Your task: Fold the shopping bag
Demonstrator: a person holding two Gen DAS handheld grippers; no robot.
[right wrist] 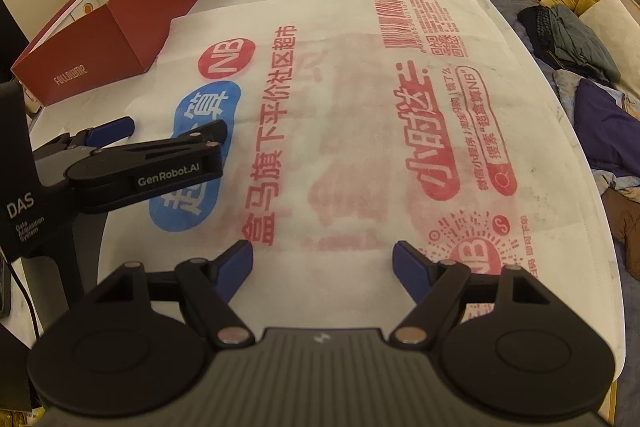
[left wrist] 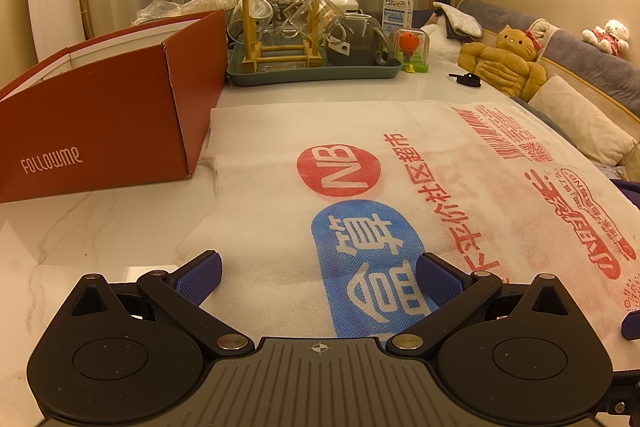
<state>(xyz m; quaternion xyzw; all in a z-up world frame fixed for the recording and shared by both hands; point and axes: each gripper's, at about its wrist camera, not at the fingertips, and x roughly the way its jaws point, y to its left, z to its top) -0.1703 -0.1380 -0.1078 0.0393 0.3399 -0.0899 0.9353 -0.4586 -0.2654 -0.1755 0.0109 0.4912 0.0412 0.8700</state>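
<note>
Marble table (left wrist: pixel 100 227): both tongs (left wrist: pixel 318 279) (right wrist: pixel 322 267) gape above shopping bag (right wrist: pixel 340 107).

Black grippers (right wrist: pixel 322 263), blue fingers (right wrist: pixel 236 267), "GenRobot.AI" lettering.

A white shopping bag (left wrist: pixel 400 163), printed in red and blue, is spread flat on the marble table (left wrist: pixel 100 227). The left gripper (left wrist: pixel 319 277) is held just above the bag's near part, its blue pads set wide apart with nothing clasped between them. A red box (left wrist: pixel 100 119) is seen at the left, touching the bag's corner, and a tray (left wrist: pixel 312 73) of glassware is placed beyond.
</note>
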